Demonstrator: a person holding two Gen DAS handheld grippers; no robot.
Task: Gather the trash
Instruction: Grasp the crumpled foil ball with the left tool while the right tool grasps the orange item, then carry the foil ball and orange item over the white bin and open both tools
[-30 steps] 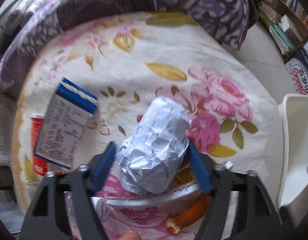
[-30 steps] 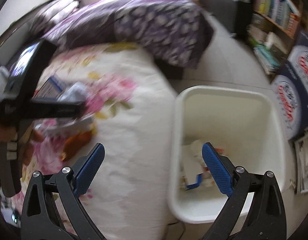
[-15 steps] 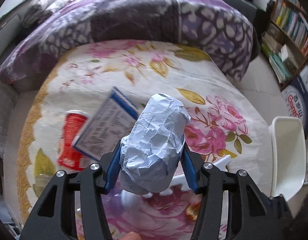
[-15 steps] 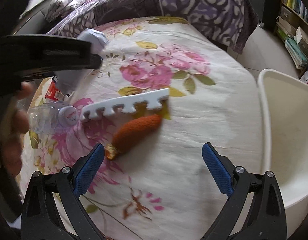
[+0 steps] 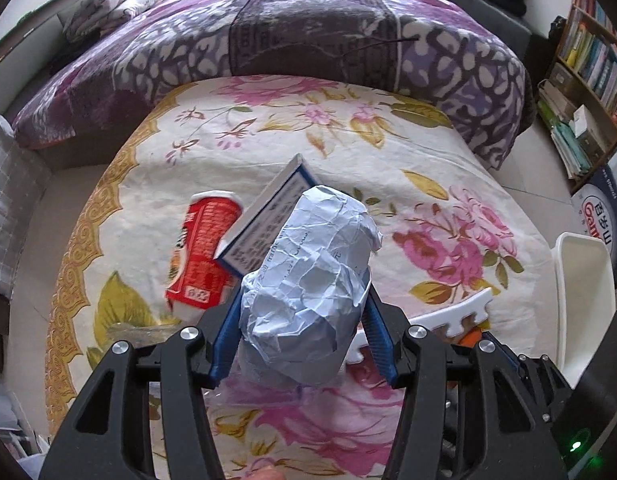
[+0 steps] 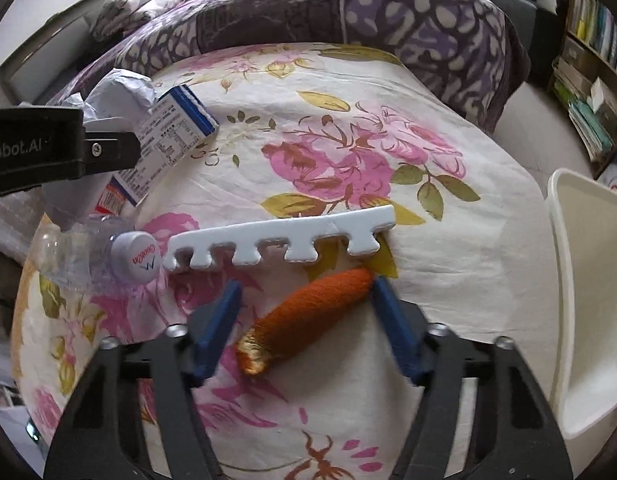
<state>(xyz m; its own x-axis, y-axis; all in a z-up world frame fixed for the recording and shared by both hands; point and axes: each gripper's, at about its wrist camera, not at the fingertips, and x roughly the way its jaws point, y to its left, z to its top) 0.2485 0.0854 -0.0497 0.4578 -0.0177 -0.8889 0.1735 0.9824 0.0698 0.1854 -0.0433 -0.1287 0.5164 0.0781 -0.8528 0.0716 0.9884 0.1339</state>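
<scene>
Gripping a crumpled paper wad [image 5: 308, 292], pale grey-blue and creased all over with faint print on it, the left hand-held gripper [image 5: 302, 344] holds it raised above the floral bedspread [image 5: 408, 168], both blue pads pressed into its sides. The right hand-held gripper [image 6: 304, 324] is closing around an orange knitted carrot-shaped piece [image 6: 308, 316] that lies on the bedspread; its right finger touches the piece's blunt end, the left finger stands apart.

Counted on the bed: one red can [image 5: 200, 256], one blue-and-white carton [image 6: 172, 140], one clear plastic bottle with a white cap [image 6: 136, 262], one white notched foam strip [image 6: 280, 240].

One white bin [image 6: 588, 280] stands just beside the bed's right edge. Between carrot piece and bin the bedspread lies bare; a purple patterned blanket [image 5: 308, 32] bounds the far side.
</scene>
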